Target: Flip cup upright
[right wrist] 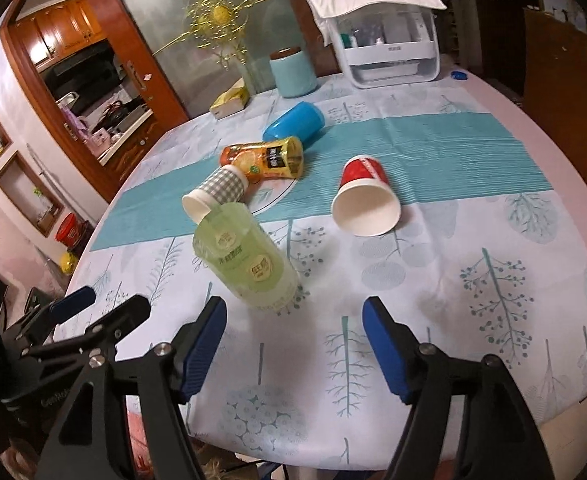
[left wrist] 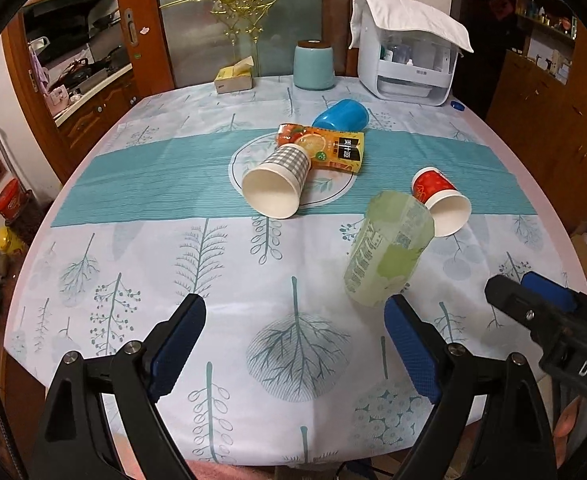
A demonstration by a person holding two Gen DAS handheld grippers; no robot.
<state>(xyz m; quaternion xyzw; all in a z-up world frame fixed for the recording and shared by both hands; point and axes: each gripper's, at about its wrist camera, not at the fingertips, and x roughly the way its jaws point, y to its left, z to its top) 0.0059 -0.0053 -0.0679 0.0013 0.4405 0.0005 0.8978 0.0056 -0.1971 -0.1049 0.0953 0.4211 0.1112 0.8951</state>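
Note:
Several cups lie on their sides on the table. A grey checked paper cup lies mouth toward me beside an orange juice cup. A blue plastic cup lies behind them. A red paper cup lies mouth toward me. A pale green translucent cup stands mouth down nearest me. My left gripper is open and empty, just left of the green cup. My right gripper is open and empty, just in front of it.
At the table's far edge stand a teal canister, a tissue box and a white appliance draped with a cloth. A small blue cap lies at the far right. The right gripper's body shows low right in the left wrist view.

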